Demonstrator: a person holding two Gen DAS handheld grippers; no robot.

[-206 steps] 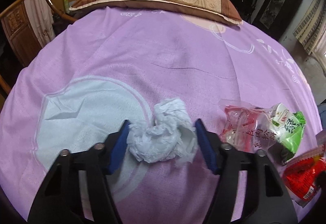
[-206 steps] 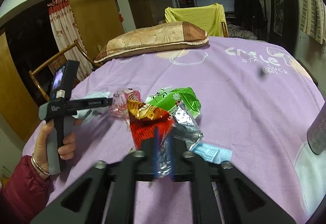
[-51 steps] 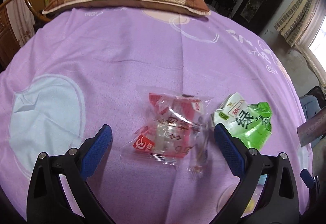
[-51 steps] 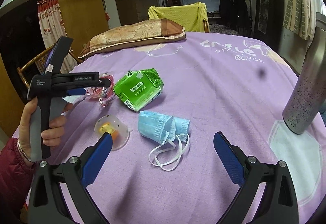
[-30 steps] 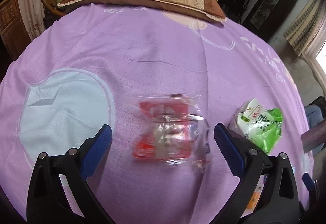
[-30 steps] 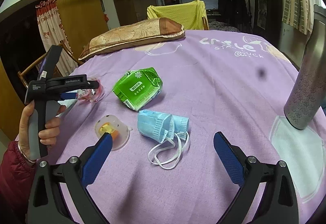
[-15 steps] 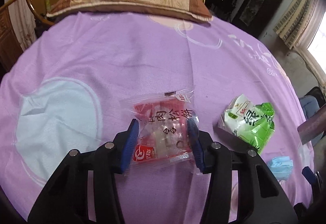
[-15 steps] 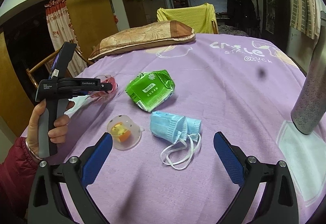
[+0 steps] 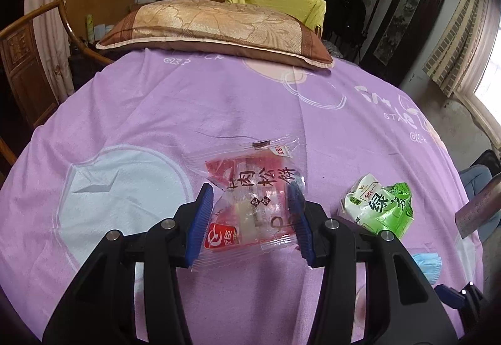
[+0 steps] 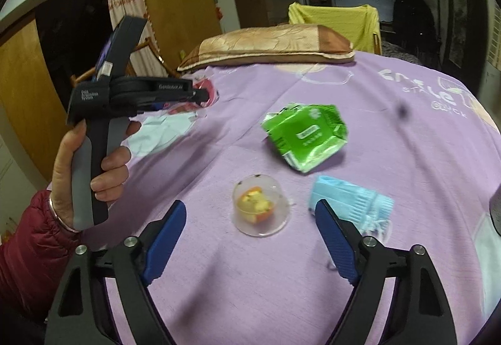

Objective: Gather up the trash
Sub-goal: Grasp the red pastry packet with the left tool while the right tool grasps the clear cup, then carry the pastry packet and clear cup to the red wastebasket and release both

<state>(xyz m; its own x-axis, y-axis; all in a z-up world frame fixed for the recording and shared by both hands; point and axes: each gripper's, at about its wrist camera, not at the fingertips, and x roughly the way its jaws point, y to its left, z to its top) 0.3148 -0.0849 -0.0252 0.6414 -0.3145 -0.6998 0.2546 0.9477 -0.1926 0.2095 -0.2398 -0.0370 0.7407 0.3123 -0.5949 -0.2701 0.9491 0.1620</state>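
Purple cloth with pale printed shapes covers the table, and a brown and gold pillow lies at its far edge. From the left wrist view, the left gripper points toward that pillow with its blue ribbed pads pressed on both sides of a clear crinkled snack wrapper with red print, so the fingers are closed on it. Right of the wrapper a glossy green packet lies on the cloth, and nearer than the packet shows a corner of a blue face mask. From the right wrist view, the right gripper hangs over the cloth with its blue pads wide apart and holding nothing. Between them, toward the pillow, stands a small clear plastic cup with orange and yellow remains inside. The pleated mask is just right of the cup, and the green packet lies beyond both. Left of the cup a hand in a dark red sleeve grips the handle of the left gripper, held upright.
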